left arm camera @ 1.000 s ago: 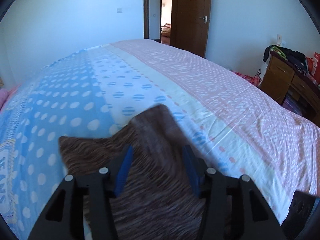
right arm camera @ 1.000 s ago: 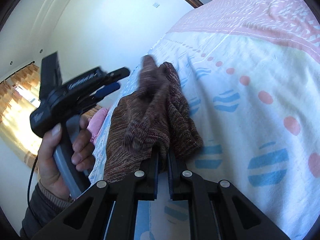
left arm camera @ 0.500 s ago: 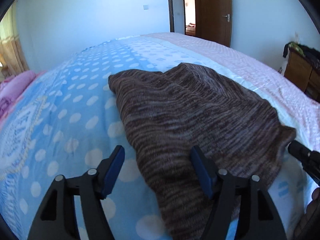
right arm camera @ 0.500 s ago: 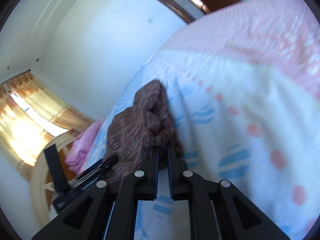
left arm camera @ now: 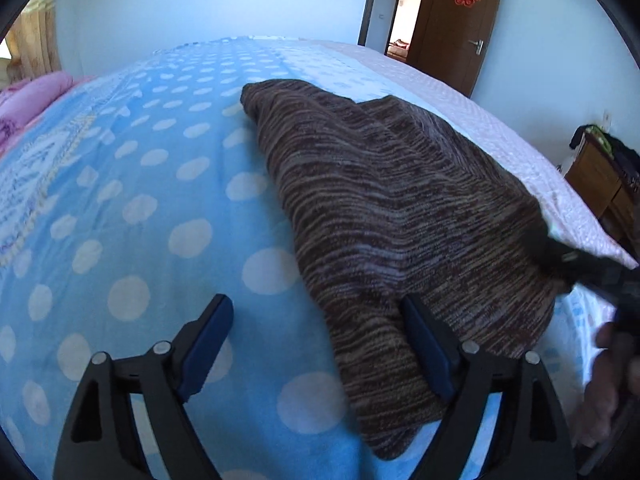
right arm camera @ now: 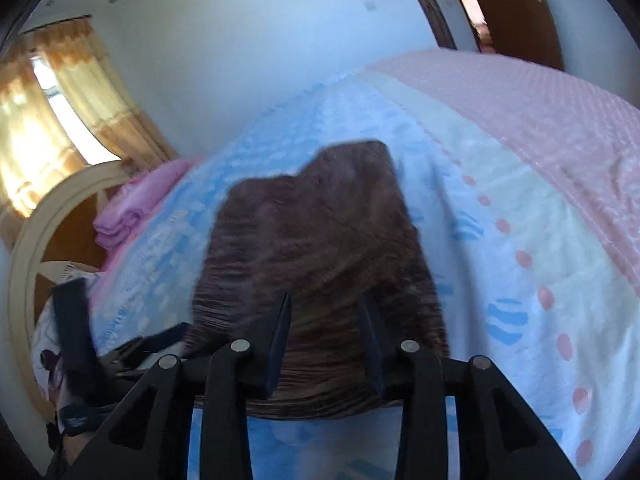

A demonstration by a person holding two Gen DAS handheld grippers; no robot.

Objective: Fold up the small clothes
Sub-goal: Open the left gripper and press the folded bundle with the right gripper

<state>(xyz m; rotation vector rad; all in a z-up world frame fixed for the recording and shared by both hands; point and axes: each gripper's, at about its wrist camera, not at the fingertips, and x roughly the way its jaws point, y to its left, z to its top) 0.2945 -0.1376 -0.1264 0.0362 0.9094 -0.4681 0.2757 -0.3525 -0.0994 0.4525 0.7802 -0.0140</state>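
Observation:
A brown striped knit garment (left arm camera: 392, 216) lies spread on the bed's blue dotted cover (left arm camera: 132, 208). My left gripper (left arm camera: 316, 316) is open and empty, just above the garment's near left edge; its right finger (left arm camera: 424, 344) is over the cloth. In the right wrist view the garment (right arm camera: 316, 236) lies in front of my right gripper (right arm camera: 324, 312), which is open with its fingers over the garment's near hem. The right gripper also shows at the right edge of the left wrist view (left arm camera: 580, 264), at the garment's corner.
The bed cover turns white and pink to the right (right arm camera: 540, 128). Folded pink cloth (right arm camera: 132, 208) lies near the headboard (right arm camera: 44, 216). A wooden dresser (left arm camera: 600, 184) stands right of the bed. A brown door (left arm camera: 460, 20) is at the back.
My right gripper was shut on the garment's edge and has opened, letting it go. The garment now lies flatter on the bed. My left gripper has shifted left along the near edge.

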